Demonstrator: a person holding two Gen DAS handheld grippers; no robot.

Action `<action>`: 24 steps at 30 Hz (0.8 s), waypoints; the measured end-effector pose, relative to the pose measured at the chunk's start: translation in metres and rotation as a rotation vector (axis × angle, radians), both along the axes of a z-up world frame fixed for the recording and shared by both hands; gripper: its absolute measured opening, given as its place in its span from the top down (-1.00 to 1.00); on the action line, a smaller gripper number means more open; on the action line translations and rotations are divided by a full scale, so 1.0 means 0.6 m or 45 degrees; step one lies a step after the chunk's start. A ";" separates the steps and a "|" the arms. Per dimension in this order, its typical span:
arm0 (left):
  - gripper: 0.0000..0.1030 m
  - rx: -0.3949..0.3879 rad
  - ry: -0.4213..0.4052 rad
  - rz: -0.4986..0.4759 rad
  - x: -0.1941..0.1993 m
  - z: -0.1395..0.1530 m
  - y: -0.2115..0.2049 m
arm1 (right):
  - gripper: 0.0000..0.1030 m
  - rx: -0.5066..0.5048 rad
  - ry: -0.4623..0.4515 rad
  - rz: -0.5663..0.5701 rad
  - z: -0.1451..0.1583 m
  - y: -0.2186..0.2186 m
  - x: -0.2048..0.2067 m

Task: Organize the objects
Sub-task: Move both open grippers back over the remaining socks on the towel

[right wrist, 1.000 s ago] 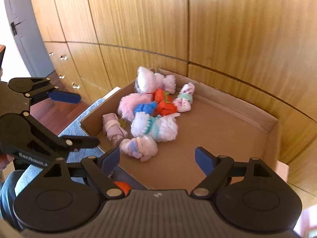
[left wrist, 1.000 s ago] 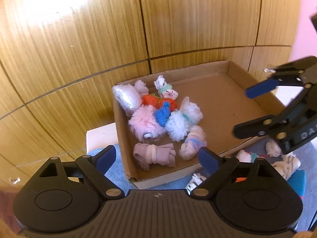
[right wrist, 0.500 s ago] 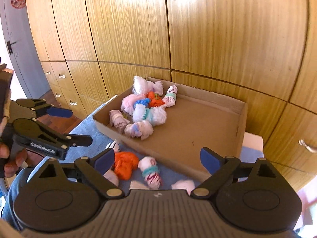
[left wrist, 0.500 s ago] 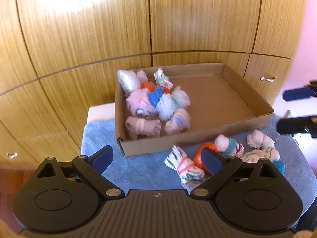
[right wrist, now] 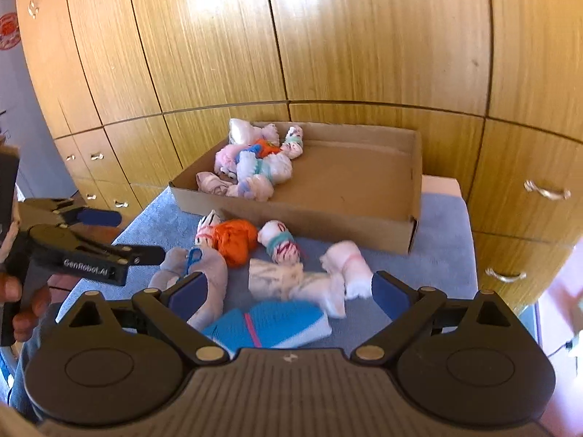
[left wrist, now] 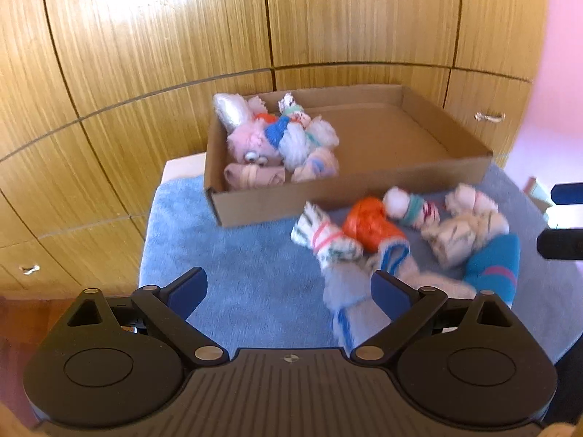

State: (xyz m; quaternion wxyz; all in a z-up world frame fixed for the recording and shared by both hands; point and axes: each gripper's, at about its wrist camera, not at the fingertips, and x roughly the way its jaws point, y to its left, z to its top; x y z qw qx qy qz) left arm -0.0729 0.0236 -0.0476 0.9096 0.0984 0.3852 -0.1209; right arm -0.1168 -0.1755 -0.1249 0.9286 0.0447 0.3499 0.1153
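A cardboard box [left wrist: 328,204] [right wrist: 309,222] stands on a blue towel [left wrist: 237,266] and holds several rolled sock bundles [left wrist: 280,145] [right wrist: 251,167] in its left end. Loose in front of it lie an orange bundle [left wrist: 368,227] [right wrist: 235,240], a white one with a teal band [left wrist: 408,207] [right wrist: 280,242], a grey one [right wrist: 204,273] and a teal sock [left wrist: 495,266] [right wrist: 269,324]. My left gripper [left wrist: 288,287] [right wrist: 127,235] is open over bare towel, left of the pile. The jaws of my right gripper [right wrist: 289,291] [left wrist: 561,218] are opening above the teal sock and grip nothing.
Wooden cabinet fronts with metal drawer handles [right wrist: 546,191] rise right behind the box. A person's hand [right wrist: 22,291] holds the left gripper at the towel's left edge. The right half of the box floor [right wrist: 346,174] is bare cardboard.
Both grippers have drawn back from over the box toward the near side, so the loose bundles on the towel have come into view. The right gripper's jaws have spread wider.
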 end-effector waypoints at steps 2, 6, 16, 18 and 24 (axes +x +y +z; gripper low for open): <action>-0.90 0.019 -0.011 -0.017 -0.016 -0.008 0.001 | -0.88 0.029 0.019 -0.012 -0.011 0.004 -0.009; -0.90 0.056 -0.019 -0.048 -0.037 -0.028 0.000 | -0.89 0.117 0.067 -0.091 -0.033 0.012 -0.010; -0.91 0.004 0.022 -0.058 -0.036 -0.042 0.016 | -0.66 0.158 0.176 -0.284 -0.072 0.050 0.023; -0.91 -0.006 0.026 -0.066 -0.035 -0.041 0.015 | -0.50 0.133 0.192 -0.292 -0.078 0.052 0.024; -0.91 -0.054 0.053 -0.074 -0.024 -0.041 0.010 | -0.31 0.067 0.185 -0.180 -0.069 0.037 0.007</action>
